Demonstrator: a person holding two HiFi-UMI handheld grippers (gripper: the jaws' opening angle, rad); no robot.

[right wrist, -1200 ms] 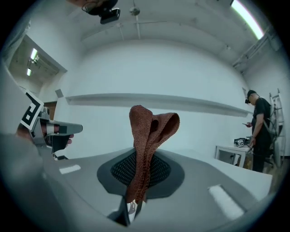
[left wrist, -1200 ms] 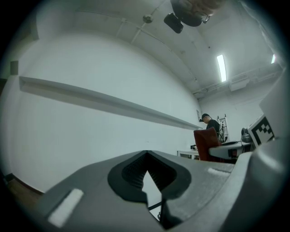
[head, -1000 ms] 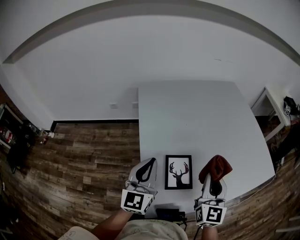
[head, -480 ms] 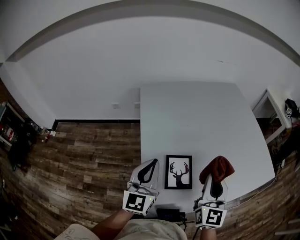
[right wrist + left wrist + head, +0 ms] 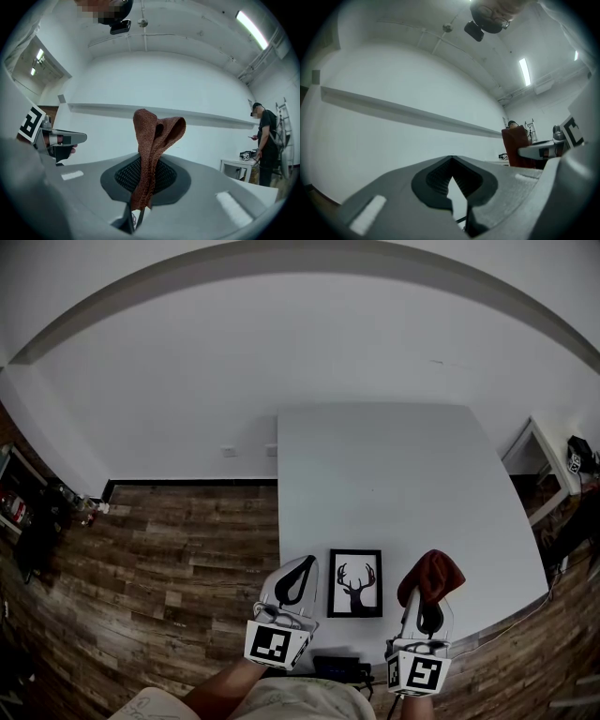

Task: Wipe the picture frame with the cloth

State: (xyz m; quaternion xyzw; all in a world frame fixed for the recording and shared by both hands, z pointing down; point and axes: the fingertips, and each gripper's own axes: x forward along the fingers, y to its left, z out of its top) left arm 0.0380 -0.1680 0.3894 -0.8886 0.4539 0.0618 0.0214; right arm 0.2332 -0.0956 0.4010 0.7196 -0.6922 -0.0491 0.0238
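The picture frame, black-edged with a deer silhouette, lies flat near the front edge of the white table. My left gripper hovers just left of it, shut with nothing between the jaws; the left gripper view shows them meeting. My right gripper stands just right of the frame, shut on a red-brown cloth. A fold of the cloth sticks up past the jaws. The cloth also shows in the left gripper view. Neither gripper touches the frame.
A wood floor lies left of the table, with a white wall behind. A small white side table stands at the right, dark clutter at the far left. A dark device sits at the table's near edge. A person stands far right.
Almost nothing: both grippers keep their places beside the frame, the right one still shut on the cloth. The head view has only shifted slightly.
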